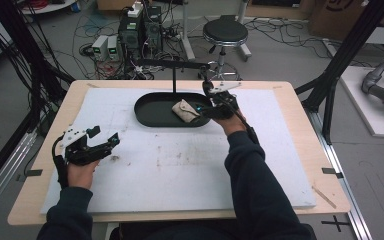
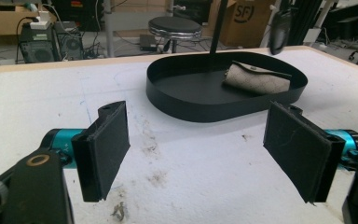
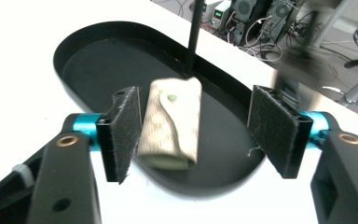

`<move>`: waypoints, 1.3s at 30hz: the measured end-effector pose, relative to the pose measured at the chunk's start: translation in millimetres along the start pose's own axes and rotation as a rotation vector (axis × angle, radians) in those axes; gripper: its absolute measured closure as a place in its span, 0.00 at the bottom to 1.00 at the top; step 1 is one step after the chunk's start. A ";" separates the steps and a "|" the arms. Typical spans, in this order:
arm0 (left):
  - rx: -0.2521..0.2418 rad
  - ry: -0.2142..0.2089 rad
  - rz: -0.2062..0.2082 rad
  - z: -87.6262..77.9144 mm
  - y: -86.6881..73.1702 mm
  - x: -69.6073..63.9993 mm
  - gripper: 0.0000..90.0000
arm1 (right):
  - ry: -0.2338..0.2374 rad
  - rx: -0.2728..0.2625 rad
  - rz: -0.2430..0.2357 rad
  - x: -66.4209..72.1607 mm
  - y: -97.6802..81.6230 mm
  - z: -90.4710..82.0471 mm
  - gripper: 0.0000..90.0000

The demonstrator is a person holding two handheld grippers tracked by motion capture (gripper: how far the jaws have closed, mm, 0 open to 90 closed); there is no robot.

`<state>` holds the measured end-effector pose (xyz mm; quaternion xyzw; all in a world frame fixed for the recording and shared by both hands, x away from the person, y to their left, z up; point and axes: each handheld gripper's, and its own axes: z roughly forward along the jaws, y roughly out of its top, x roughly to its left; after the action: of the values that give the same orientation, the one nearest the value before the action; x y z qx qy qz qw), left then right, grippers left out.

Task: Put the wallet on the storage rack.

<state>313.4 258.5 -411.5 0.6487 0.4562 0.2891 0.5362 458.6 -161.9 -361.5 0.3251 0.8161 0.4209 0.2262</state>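
1. High view: black oval tray (image 1: pixel 152 114) is sitting at the far middle of the desk (image 1: pixel 180 170), and everything here is placed rel. to it. Beige rolled pouch (image 1: pixel 185 111) is lying inside the tray, in its right half. Right tongs (image 1: pixel 211 111) are hanging over the tray's right end, just beside the pouch, not gripping it. Left tongs (image 1: pixel 107 140) are resting well apart from the tray, toward the near left of the desk, w/ jaws standing wide and nothing btwn them.
2. Left gripper view: left tongs (image 2: pixel 196 154) are gaping wide over the bare desk (image 2: pixel 191 186), pointing at the tray (image 2: pixel 191 107) ahead. Pouch (image 2: pixel 256 80) is lying at the tray's far right, against the wall.
3. Right gripper view: right tongs (image 3: pixel 193 128) are standing wide above the tray (image 3: pixel 93 70). Pouch (image 3: pixel 172 123) is lying on the tray floor btwn the pads; left pad looks just beside it, right pad well clear. Picture is blurring at the edges.
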 end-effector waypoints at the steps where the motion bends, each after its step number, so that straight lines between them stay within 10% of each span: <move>1: -0.003 -0.004 -0.001 0.1 -0.1 0.0 0.25 | 0.002 -0.001 0.020 -2.6 -5.0 -8.2 0.33; 21: -0.025 -0.014 0.014 4.3 4.0 -8.8 0.25 | -0.144 -0.001 0.111 -37.2 -147.5 -135.8 0.21; 39: -0.022 -0.053 0.033 6.9 4.8 -13.0 0.25 | -0.212 -0.040 0.157 -36.3 -154.4 -156.5 0.21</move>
<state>315.3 243.8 -407.2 0.6574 0.4280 0.2856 0.5505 330.4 -339.7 -401.7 0.4260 0.7511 0.4170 0.2838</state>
